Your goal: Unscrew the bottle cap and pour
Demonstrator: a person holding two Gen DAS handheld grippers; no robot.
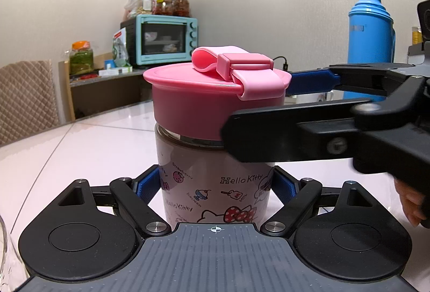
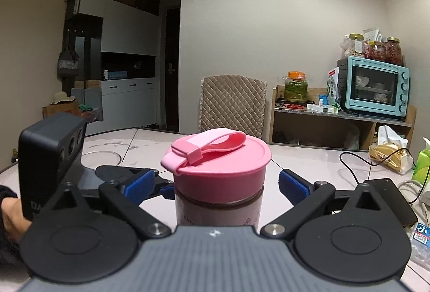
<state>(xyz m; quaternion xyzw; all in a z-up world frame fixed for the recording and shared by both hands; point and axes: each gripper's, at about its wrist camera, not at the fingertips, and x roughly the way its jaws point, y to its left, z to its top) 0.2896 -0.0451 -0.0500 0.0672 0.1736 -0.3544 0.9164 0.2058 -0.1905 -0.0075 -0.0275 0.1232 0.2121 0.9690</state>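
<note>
A Hello Kitty bottle (image 1: 212, 171) with a pink screw cap (image 1: 199, 103) and a pink strap stands upright on the white table (image 1: 80, 146). My left gripper (image 1: 216, 185) is shut on the bottle's body, its blue pads pressing both sides. My right gripper (image 2: 217, 184) straddles the cap (image 2: 220, 171) from the right. It is open, with a gap between each blue pad (image 2: 293, 185) and the cap. In the left wrist view its fingers (image 1: 268, 138) reach in level with the cap. A clear glass rim (image 2: 102, 157) shows behind the left gripper's body.
A blue thermos (image 1: 371, 28) stands at the back right. A black phone (image 2: 387, 200), cables and snack packs (image 2: 389, 155) lie on the table to the right. A quilted chair (image 2: 232, 103) and a shelf with a teal oven (image 2: 376, 87) stand beyond the table.
</note>
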